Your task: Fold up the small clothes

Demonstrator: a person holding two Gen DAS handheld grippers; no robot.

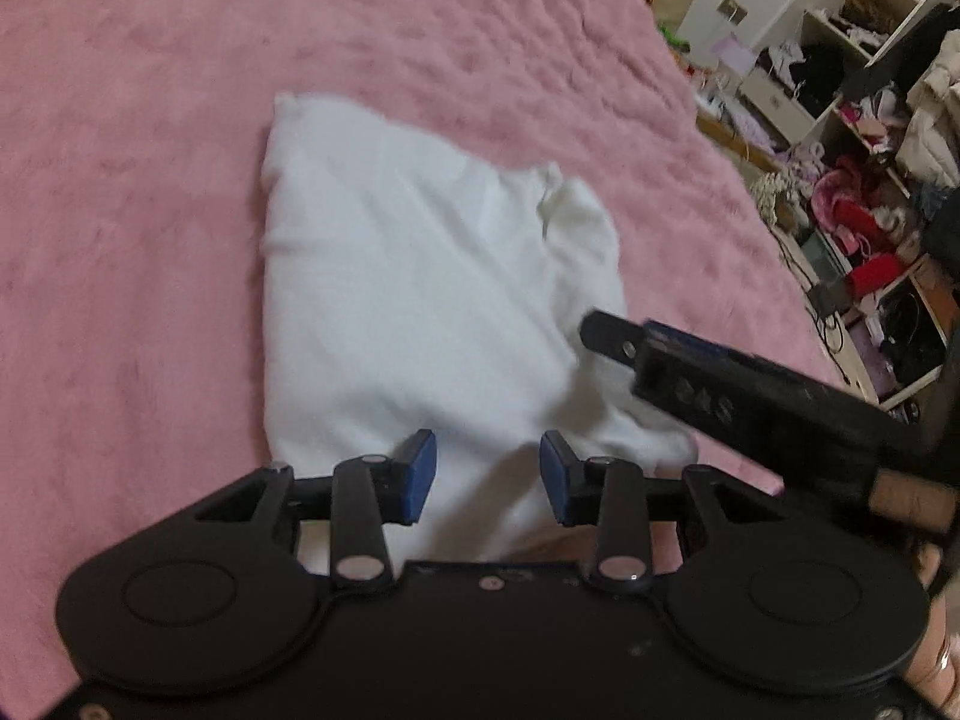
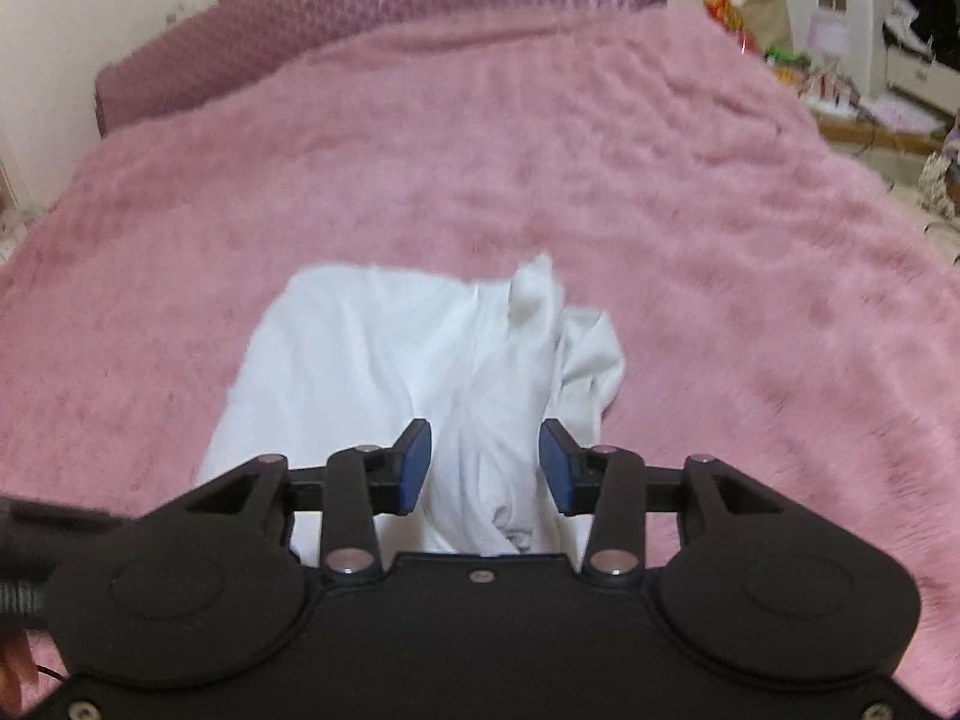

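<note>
A small white garment [image 1: 414, 276] lies partly folded on the pink fuzzy bed cover [image 1: 150, 180]. My left gripper [image 1: 487, 477] is open, its blue pads over the garment's near edge. The right gripper's finger [image 1: 606, 330] reaches in from the right at the garment's right edge. In the right wrist view the garment [image 2: 372, 360] has a bunched, raised ridge running between my open right gripper's [image 2: 485, 468] blue pads, with a crumpled flap [image 2: 591, 354] on its right side. Neither gripper clamps cloth.
The pink cover [image 2: 540, 150] spreads over the whole bed, with a quilted headboard [image 2: 360, 6] at the far end. Beyond the bed's right edge stand cluttered shelves [image 1: 870, 120] and piles of clothes on the floor.
</note>
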